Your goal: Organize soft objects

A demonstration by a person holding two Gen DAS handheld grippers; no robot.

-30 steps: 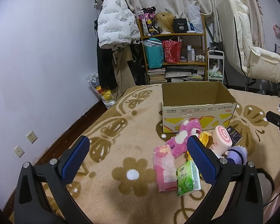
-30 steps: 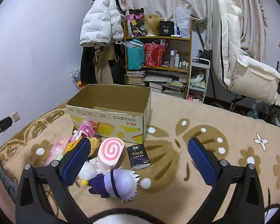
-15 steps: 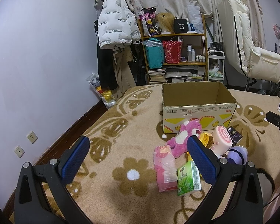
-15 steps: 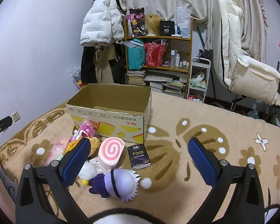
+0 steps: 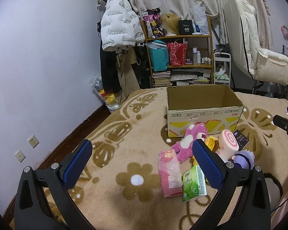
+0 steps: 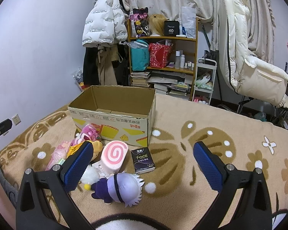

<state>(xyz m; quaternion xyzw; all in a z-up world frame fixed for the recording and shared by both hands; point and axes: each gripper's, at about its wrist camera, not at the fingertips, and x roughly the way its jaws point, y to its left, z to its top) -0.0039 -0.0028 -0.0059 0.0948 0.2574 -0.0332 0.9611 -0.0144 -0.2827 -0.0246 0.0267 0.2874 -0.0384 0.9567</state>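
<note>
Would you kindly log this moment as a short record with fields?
surface: flower-pattern blanket
box: open, upright, nothing visible inside
pile: in front of the box, outside it
soft toys: pink plush, purple-haired doll, swirl roll, yellow plush
packets: green tissues, pink pack, black Face pack
left tongs: open, empty, above the blanket
right tongs: open, empty, above the doll
progress: nothing boxed yet
</note>
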